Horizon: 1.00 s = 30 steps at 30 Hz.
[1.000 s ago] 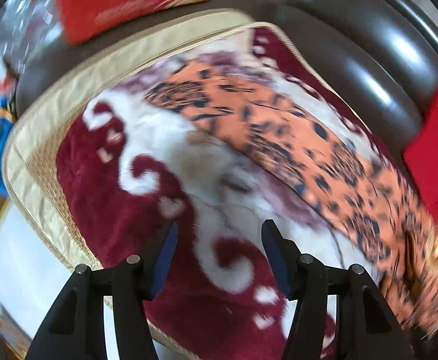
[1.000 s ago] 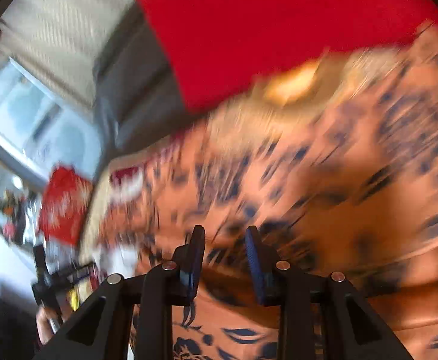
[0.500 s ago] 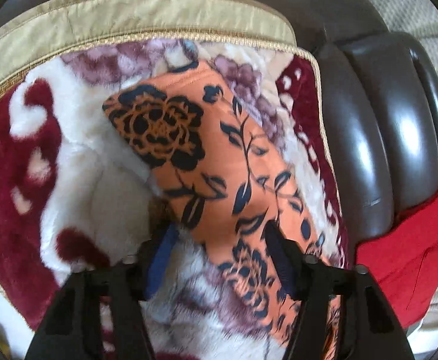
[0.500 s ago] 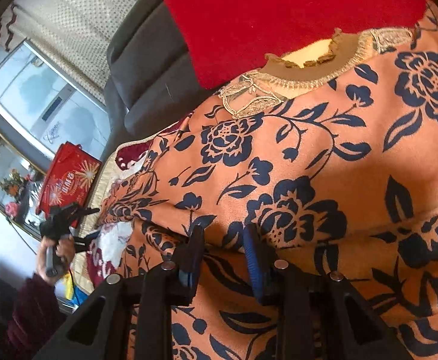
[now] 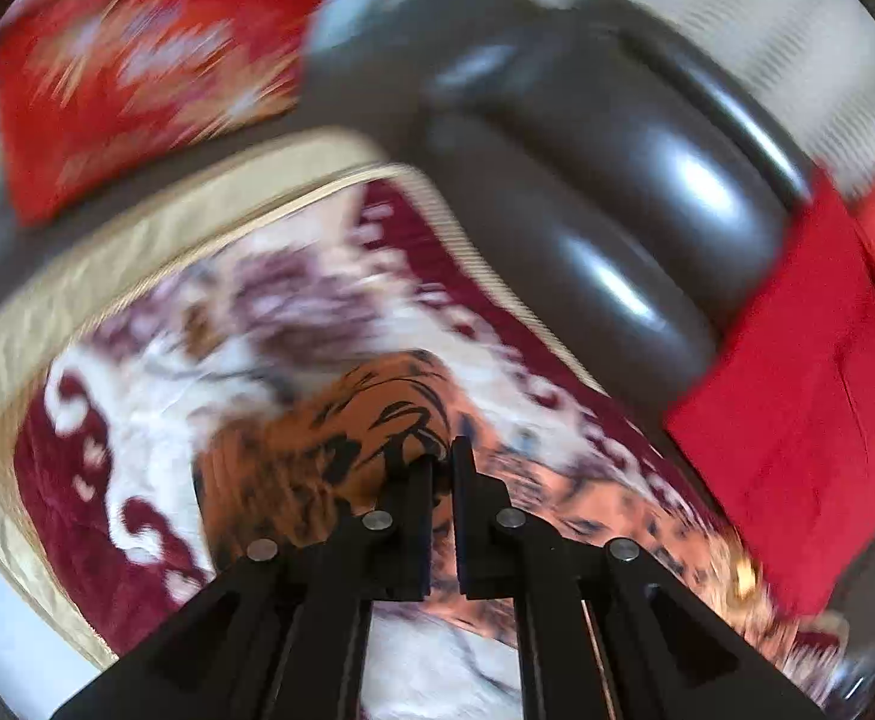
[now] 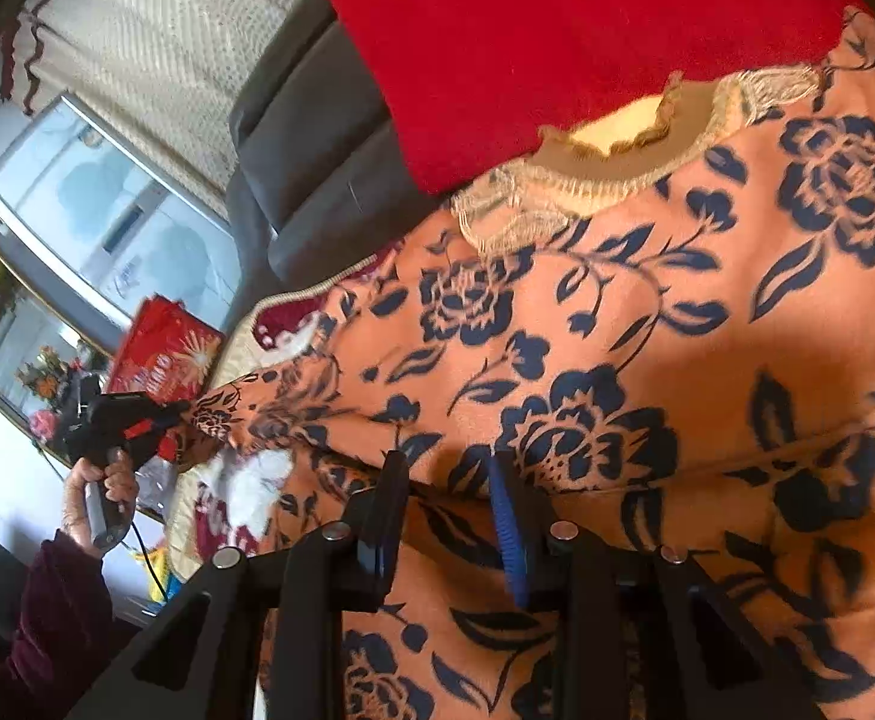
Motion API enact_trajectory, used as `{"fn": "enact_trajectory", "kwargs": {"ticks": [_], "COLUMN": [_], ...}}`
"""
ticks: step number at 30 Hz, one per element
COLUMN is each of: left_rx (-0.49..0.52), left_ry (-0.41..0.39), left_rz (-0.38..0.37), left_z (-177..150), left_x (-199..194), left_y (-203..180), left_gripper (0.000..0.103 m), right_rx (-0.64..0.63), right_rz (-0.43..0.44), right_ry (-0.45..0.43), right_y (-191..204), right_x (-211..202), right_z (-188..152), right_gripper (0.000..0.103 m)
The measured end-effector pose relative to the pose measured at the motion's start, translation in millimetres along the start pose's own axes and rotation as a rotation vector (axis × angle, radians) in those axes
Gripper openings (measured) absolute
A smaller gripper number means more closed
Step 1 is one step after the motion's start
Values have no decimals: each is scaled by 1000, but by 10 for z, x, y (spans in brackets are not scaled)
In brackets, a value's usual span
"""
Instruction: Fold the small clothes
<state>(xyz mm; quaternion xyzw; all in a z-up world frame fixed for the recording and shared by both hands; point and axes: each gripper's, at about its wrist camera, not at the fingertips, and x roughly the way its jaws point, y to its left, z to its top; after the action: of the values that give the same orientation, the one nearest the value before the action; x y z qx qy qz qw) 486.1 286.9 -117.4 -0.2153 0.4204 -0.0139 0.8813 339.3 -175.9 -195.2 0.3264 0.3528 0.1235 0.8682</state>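
An orange garment with dark blue flowers (image 5: 371, 420) lies on a red and white plush blanket (image 5: 125, 420). My left gripper (image 5: 444, 457) is shut on the garment's sleeve end, which hangs bunched to the left of the fingers, lifted off the blanket. In the right wrist view the garment (image 6: 617, 324) fills the frame, lace neckline (image 6: 605, 180) at the top. My right gripper (image 6: 446, 471) is shut on a raised fold of its body. The left gripper (image 6: 164, 414) appears far left, pulling the sleeve out, held by a person's hand (image 6: 101, 480).
A dark leather sofa back (image 5: 617, 210) rises behind the blanket. A red cushion (image 5: 797, 420) leans on it at the right, beside the neckline (image 6: 527, 30). A red printed bag (image 5: 137, 60) stands at the sofa's far end. A window (image 6: 107, 210) is beyond.
My left gripper came down over the sleeve end, shut on it, and has risen with it off the blanket. The right gripper has stayed on its fold, shifting slightly.
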Motion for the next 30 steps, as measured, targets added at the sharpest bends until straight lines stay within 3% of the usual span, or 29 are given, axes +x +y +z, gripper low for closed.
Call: {"fn": "enact_trajectory", "kwargs": {"ticks": [5, 10, 17, 20, 23, 24, 26, 27, 28, 30], "left_rx": [248, 422, 652, 736, 796, 795, 756, 726, 690, 605], "left_ry": [2, 58, 177, 243, 257, 237, 183, 160, 134, 90], "left_rz": [-65, -154, -299, -350, -410, -413, -384, -362, -334, -245], "left_z": [-356, -874, -1951, -2335, -2513, -2491, -2293, -2180, -2045, -1724], "left_x": [-289, -380, -306, -288, -440, -478, -578, -593, -617, -613], "left_y": [-1120, -2124, -3499, -3900, -4049, -4034, -3829, -3707, -3545, -3108], "left_gripper": [5, 5, 5, 6, 10, 17, 41, 54, 56, 57], "right_rx": [18, 49, 138, 178, 191, 190, 187, 190, 203, 206], "right_rz": [-6, -31, -69, -87, -94, -95, -93, -89, -73, -18], "right_ry": [-102, -201, -338, -383, -399, -396, -385, -376, -369, -345], "right_y": [-169, -464, -983, -1185, -1276, -1284, -1267, -1231, -1195, -1052], "right_x": [-516, -1093, -1921, -2245, -2468, -2505, -2537, -2510, -2472, -2279], "right_z": [112, 176, 102, 76, 48, 52, 65, 72, 80, 60], "right_gripper": [32, 33, 33, 33, 33, 33, 38, 55, 77, 80]}}
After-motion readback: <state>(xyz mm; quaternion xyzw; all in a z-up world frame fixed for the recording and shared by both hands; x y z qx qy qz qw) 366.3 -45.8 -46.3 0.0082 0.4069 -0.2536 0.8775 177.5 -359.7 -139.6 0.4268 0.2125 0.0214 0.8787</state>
